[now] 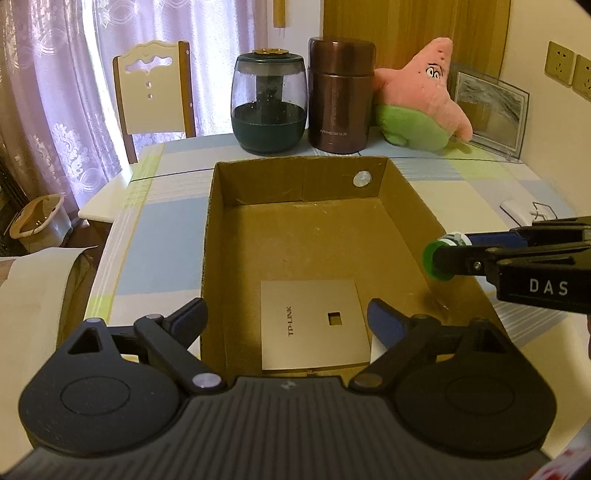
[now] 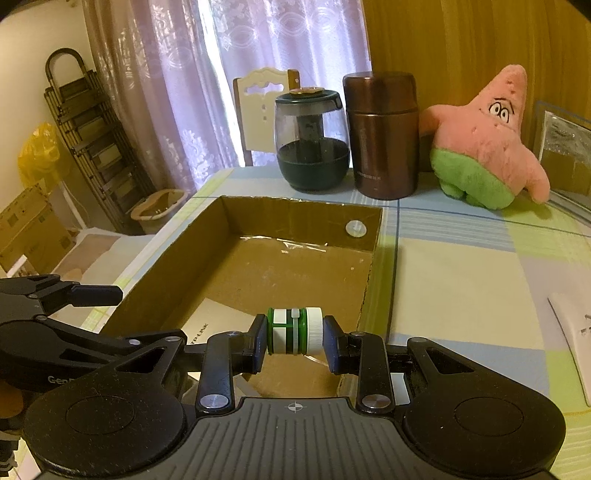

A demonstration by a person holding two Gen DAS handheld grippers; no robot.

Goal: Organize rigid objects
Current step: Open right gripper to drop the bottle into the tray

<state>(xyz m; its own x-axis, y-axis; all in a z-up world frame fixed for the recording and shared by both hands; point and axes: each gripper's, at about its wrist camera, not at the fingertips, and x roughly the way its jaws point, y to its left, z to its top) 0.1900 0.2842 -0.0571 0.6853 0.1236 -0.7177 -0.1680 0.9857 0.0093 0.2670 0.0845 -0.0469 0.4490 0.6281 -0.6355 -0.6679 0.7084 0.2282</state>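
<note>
Over the box's [image 2: 373,254] near right corner, the right gripper [image 2: 295,334] pinches a small green-and-white bottle [image 2: 293,331] end to end; it looks light, stiff and slick. The left gripper [image 1: 286,319] hangs spread, empty, above the TP-Link panel [image 1: 314,325].

Daylight glows through the lilac lace curtains [image 2: 229,74] behind the far edge of the table [image 2: 461,280], which wears a cloth checked in pale blue, cream and green. A cream-and-wood chair [image 1: 153,92] stands at that far edge against the curtains, and a wooden panel [image 1: 413,33] rises beyond the far right corner, with two wall sockets [image 1: 570,70] on the cream wall to its right. Off past the table's left edge, a dark folding rack [image 2: 92,147] leans on the wall, with a yellow bag [image 2: 38,155], cardboard boxes [image 2: 33,232] and a small basin [image 2: 159,205] on the floor around it.
</note>
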